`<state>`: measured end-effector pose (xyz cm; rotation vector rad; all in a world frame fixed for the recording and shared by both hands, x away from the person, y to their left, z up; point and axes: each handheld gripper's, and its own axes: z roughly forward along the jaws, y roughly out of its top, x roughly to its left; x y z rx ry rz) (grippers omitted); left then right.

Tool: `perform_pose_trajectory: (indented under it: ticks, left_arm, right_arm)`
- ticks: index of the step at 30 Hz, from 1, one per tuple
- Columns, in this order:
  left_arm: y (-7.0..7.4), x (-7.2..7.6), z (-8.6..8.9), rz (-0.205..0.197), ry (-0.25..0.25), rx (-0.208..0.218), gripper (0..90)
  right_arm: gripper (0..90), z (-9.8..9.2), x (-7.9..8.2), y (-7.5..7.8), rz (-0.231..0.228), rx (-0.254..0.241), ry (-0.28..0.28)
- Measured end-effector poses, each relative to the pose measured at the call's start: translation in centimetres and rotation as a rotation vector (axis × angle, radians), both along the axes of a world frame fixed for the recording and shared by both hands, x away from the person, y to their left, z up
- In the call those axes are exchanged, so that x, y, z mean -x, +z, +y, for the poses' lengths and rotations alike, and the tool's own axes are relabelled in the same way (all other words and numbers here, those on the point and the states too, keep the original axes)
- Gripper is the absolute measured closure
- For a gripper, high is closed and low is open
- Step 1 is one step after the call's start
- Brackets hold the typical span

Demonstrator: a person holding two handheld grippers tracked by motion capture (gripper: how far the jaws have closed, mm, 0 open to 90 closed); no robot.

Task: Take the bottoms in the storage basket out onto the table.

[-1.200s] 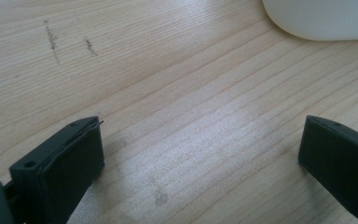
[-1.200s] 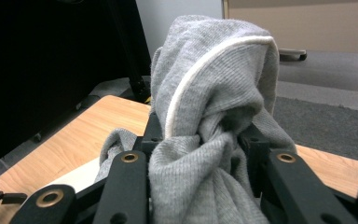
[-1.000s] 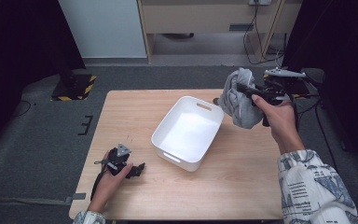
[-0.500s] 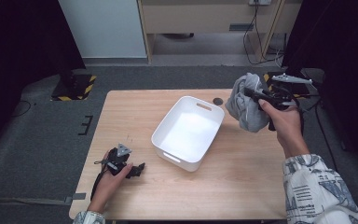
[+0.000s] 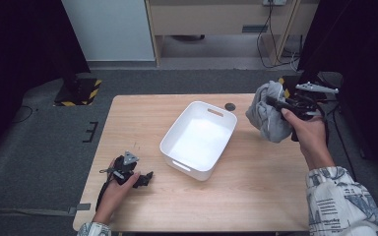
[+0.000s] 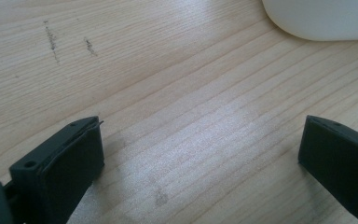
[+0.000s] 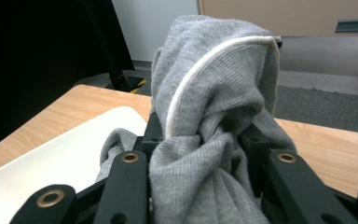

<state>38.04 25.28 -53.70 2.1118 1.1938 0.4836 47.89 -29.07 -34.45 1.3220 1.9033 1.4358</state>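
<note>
Grey cloth (image 5: 268, 117): you've got it bunched up and hanging in the air, off the right side of the white bin, over the right part of the table.
Right gripper (image 5: 281, 105): your jaws are clamped on that cloth, and in the right gripper view (image 7: 200, 140) the knit fabric bulges up between both black jaws and spills down over them.
Cloth detail: a white piped edge (image 7: 214, 65) curves across the top fold, right in front of your camera.
Right hand (image 5: 307, 132): it's up at the table's right edge, patterned sleeve (image 5: 342, 201) trailing back toward you.
White bin (image 5: 177, 160): sitting mid-table, turned at an angle, open side up, inside bare; the cloth hangs just beside its right rim, not in it.
Left gripper (image 5: 145, 178): you're resting it low on the wood near the front left corner, well apart from the cloth.
Left jaws: standing wide apart in the left gripper view (image 6: 200, 154), bare wood grain between them, bin's rounded corner (image 6: 317, 21) ahead.
Table (image 5: 256, 196): light wood, with a small dark round spot (image 5: 230, 106) behind the bin.
</note>
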Motion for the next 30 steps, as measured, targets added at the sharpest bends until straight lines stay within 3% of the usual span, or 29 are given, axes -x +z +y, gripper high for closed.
perform_pose_trajectory:
  ticks: [25,30]
  left_arm:
    - [0.0,0.0,0.0,0.000,0.000,0.000,0.0]
    - [0.0,0.0,0.0,0.000,0.000,0.000,0.0]
  right_arm:
    - [63.5,0.2,0.3,-4.3,0.056,0.014,0.014]
    - [63.5,0.4,0.3,-4.4,0.058,0.014,0.019]
